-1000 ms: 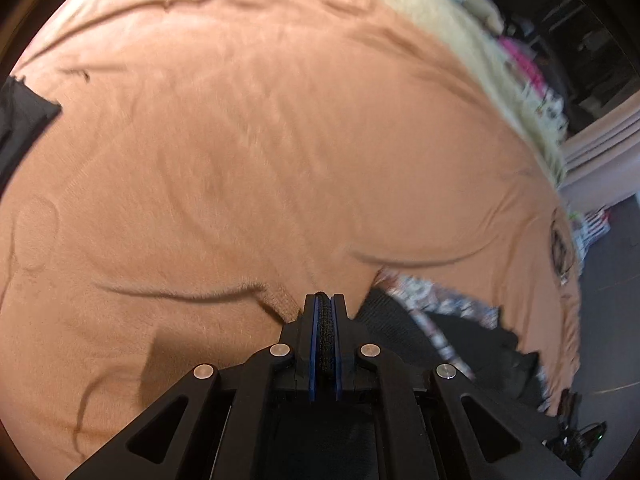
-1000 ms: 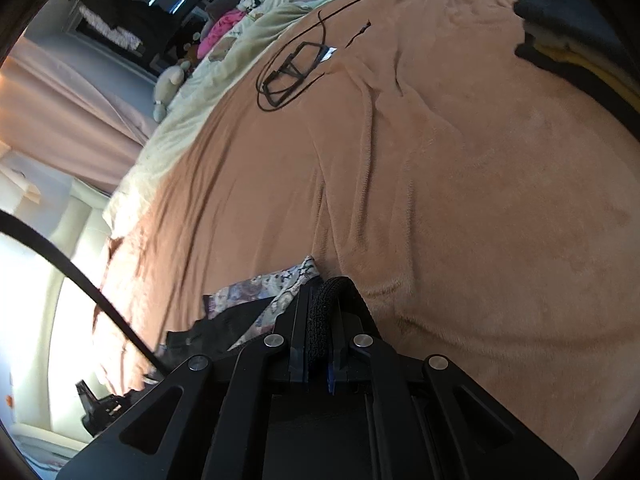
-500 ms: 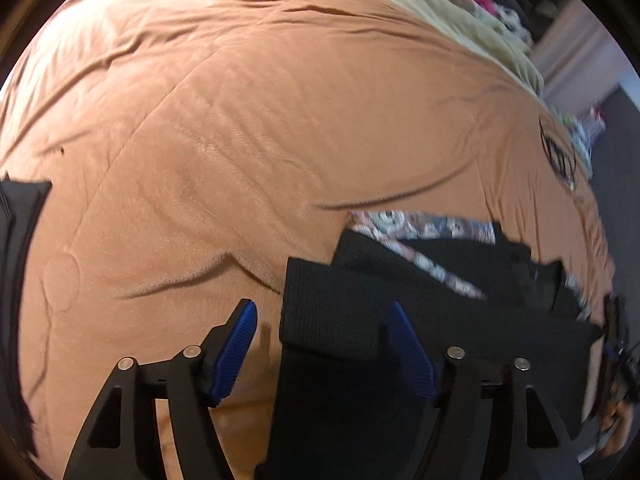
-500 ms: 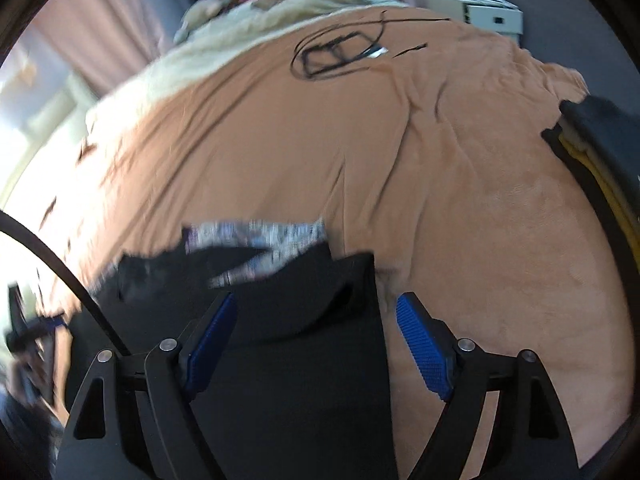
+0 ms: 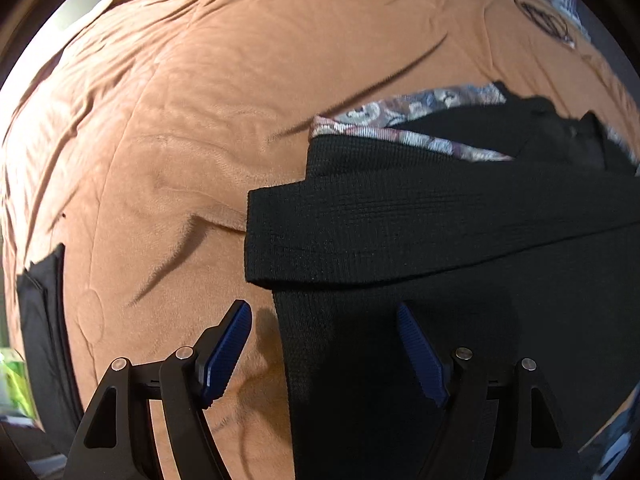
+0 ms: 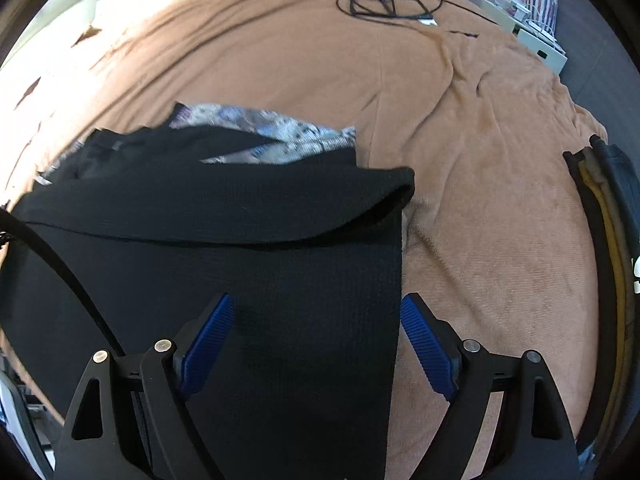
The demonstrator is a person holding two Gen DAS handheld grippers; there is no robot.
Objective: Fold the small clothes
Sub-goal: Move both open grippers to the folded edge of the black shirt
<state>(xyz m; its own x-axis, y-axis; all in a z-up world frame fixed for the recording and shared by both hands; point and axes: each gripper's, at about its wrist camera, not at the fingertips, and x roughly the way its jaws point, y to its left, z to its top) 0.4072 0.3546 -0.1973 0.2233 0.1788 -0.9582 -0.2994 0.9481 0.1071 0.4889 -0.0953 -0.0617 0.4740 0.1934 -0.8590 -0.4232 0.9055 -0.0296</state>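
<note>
Black knit garment point(image 5: 420, 240) lies spread on the tan blanket point(image 5: 240, 100), its far edge already turned back toward the grippers into a thick band. In the left wrist view this band runs from about nine o'clock to three o'clock across the frame, so its long axis lies crosswise to the way both grippers point. A patterned cloth point(image 5: 408, 108) peeks out beyond it at twelve to one o'clock.

The left gripper point(image 5: 324, 354) hangs over the garment's left-hand edge: that edge runs down between the fingers, with the right pad over black knit and the left pad over bare blanket. Its jaws are opening and stand wide, pressing on nothing. The right gripper point(image 6: 316, 346) sits over the opposite edge; the knit fills the gap between its fingers and the cloth's side edge lies just inside the right pad. Its jaws are opening too, wide, holding nothing.

Each hand is nearest its own end of the band, at roughly twelve o'clock from the fingertips, so the next fold likely calls for both together. A stack of dark and yellow clothes point(image 6: 604, 240) sits at three o'clock in the right wrist view, well apart.
</note>
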